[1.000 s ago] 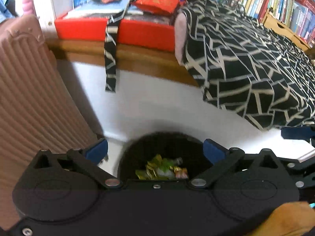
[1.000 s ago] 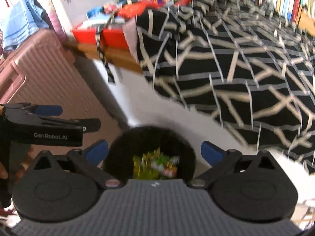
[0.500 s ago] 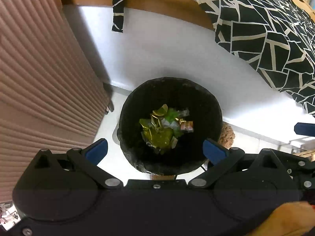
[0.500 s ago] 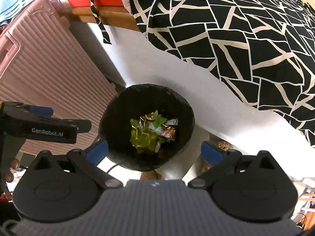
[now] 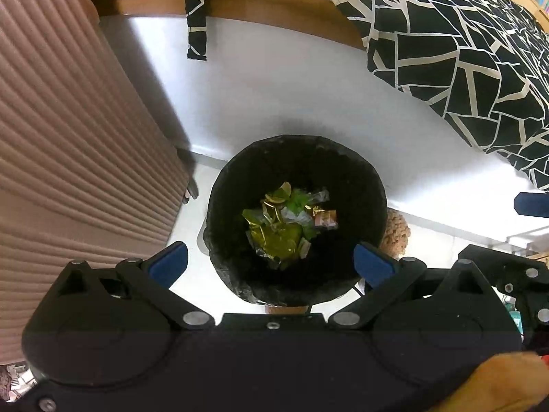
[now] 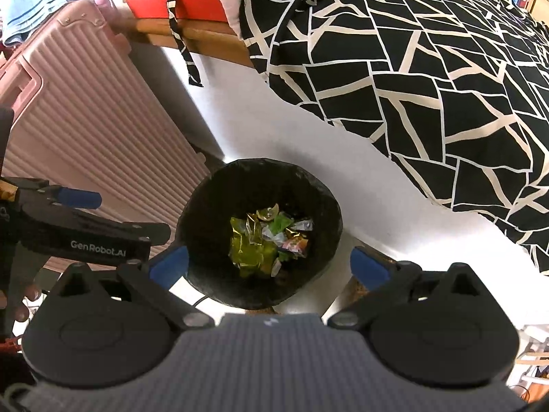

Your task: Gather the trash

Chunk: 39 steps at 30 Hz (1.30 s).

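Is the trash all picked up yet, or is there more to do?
Some is done: crumpled wrappers lie at the bottom of the black bin. Nothing is in hand; the left gripper and right gripper are open and empty. No loose trash shows here.

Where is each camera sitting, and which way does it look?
Left wrist: sits on the left gripper, looking down into the black bin of wrappers; its open jaws show.
Right wrist: sits on the right gripper, looking down at the bin too; its open jaws, the left gripper and a hand show.
Both share: bin, pink suitcase, patterned bedspread.
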### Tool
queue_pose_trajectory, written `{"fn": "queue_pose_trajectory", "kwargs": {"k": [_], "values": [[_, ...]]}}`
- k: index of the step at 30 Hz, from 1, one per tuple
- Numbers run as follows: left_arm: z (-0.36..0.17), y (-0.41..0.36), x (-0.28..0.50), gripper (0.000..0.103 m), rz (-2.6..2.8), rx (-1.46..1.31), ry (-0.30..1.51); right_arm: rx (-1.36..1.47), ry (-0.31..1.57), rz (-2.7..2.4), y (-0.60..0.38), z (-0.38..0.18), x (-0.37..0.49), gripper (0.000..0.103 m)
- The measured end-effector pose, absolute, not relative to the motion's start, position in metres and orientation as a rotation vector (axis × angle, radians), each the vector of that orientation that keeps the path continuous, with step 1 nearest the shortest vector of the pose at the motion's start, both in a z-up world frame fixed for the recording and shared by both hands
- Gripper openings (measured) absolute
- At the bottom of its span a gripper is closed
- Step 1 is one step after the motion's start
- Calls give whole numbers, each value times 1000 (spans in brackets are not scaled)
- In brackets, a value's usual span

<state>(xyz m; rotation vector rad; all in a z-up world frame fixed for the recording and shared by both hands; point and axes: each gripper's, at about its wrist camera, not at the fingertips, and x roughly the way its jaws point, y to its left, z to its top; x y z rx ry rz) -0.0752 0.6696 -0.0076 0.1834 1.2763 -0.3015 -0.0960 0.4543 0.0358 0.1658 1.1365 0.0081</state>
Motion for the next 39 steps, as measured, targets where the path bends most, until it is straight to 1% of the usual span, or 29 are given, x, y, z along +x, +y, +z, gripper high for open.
{"fn": "queue_pose_trajectory", "kwargs": {"k": [39], "values": [[-6, 665, -75, 103, -334, 195, 1273, 180, 1121, -5, 451, 39, -99, 103]]}}
